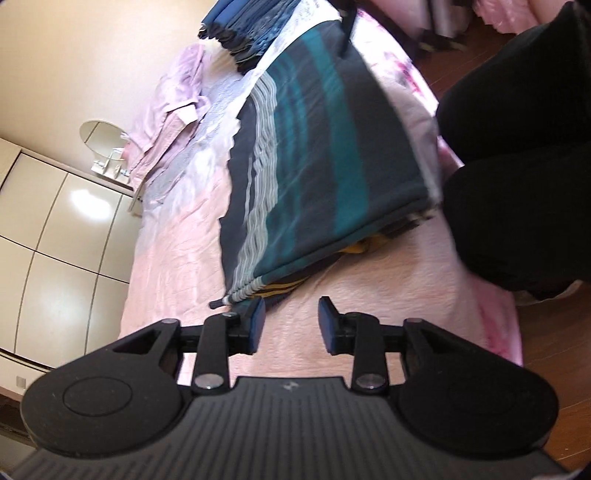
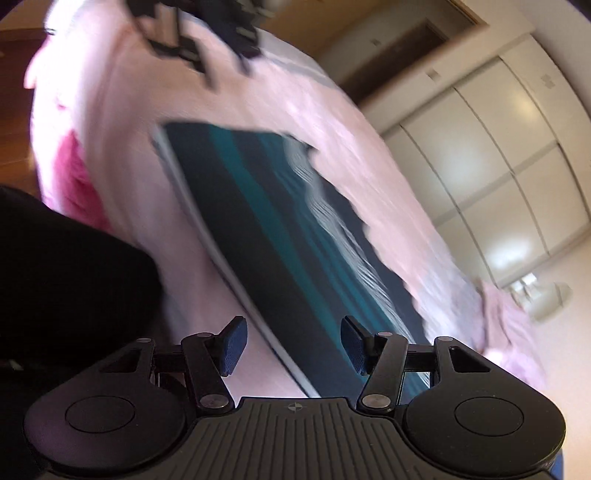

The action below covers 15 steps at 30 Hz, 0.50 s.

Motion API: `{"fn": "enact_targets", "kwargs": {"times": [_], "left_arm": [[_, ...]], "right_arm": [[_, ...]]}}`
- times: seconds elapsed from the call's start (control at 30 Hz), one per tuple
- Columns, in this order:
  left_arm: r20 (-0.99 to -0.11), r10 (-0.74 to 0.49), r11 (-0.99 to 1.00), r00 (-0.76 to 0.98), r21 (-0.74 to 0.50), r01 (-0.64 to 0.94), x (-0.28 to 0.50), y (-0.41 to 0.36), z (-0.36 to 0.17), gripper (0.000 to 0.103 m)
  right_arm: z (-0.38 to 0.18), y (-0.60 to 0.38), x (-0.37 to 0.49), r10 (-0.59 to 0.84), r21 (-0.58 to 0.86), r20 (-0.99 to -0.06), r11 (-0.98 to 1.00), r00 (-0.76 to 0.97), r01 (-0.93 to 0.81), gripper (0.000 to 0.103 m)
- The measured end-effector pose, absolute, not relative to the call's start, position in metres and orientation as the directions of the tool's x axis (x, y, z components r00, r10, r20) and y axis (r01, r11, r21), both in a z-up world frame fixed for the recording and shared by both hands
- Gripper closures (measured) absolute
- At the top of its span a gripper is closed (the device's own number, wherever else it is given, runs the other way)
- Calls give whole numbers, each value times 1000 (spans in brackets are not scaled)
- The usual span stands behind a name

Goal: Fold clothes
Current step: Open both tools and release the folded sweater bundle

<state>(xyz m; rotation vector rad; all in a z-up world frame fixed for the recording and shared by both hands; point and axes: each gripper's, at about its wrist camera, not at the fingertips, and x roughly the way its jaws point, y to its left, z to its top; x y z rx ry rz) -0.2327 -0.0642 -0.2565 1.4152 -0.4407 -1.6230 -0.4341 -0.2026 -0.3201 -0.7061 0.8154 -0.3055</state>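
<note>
Two grippers, both with fingers spread apart and grasping nothing. We logged the left gripper (image 1: pixel 291 323) low over the pink bedspread (image 1: pixel 369 306), its left pad just beside the near corner of the striped garment (image 1: pixel 317 155). We logged the right gripper (image 2: pixel 293 343) above that garment's near edge (image 2: pixel 280 236), the right pad over the dark cloth, the left pad over bare bedspread (image 2: pixel 122 122).

Item, striped garment: dark grey with teal bands and a white wavy stripe, lying as a flat rectangle on the bed, yellow-striped layers showing under its near corner in the left wrist view. It lay already folded, or part-folded with a further fold due; we could not settle which.

Item, pink shirt (image 1: pixel 173 107): crumpled, at ten o'clock from the garment. Item, dark blue folded stack (image 1: pixel 243 33): at twelve o'clock. Item, person's dark clothing (image 1: pixel 517 166): at three o'clock.

Handling note, our judgement: any further fold wanted both pads pinching all layers at a corner, lifted evenly, edges matched before letting go. Right wrist view was blurred; fine detail was unreadable.
</note>
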Motion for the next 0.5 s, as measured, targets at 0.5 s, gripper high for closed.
{"fn": "enact_targets", "kwargs": {"times": [0.5], "left_arm": [[-628, -775, -543, 73, 720, 432, -222, -103, -278, 63]], "right_arm": [[-342, -157, -365, -367, -637, -566, 763, 738, -109, 47]]}}
